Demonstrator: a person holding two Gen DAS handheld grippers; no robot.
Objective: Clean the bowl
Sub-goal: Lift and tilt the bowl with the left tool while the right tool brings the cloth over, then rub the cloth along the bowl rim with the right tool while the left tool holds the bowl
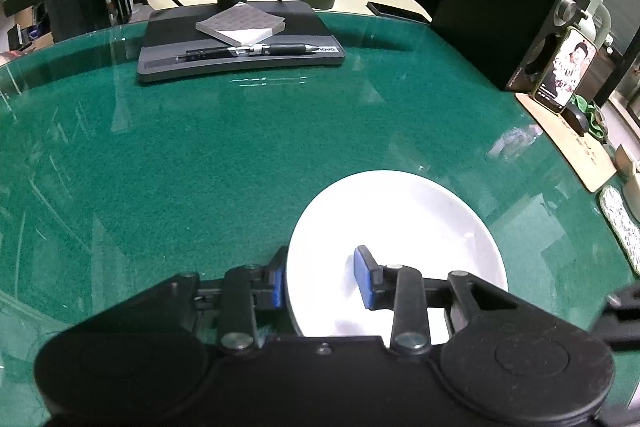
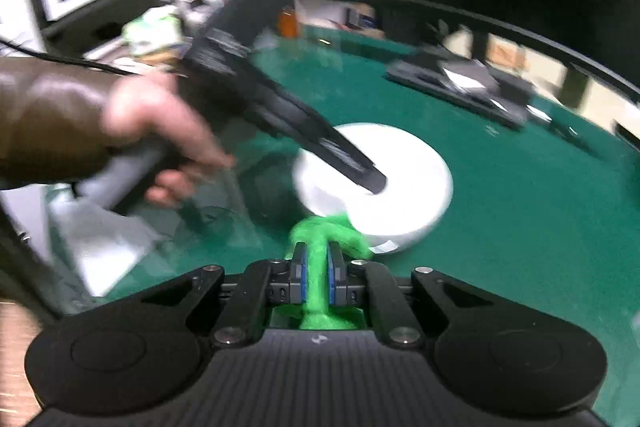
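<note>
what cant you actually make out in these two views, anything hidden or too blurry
- Left wrist view: the near rim of the white bowl is hidden behind the left hand-held gripper, so a grip on it cannot be confirmed.
- Right wrist view: motion blur smears the bowl's inside, so dirt cannot be judged.
- Right wrist view: the green cloth in the right hand-held gripper is blurred; contact with the bowl is unclear.

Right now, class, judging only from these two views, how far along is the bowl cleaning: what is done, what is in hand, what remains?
Done: the left gripper has straddled the white bowl's near rim, fingers open, one inside and one outside. The right gripper is shut on a green cloth. In hand: the cloth is close to the bowl's side; the blur hides any contact. Left: clamping the rim and wiping the inside, which shows no cloth yet.
</note>
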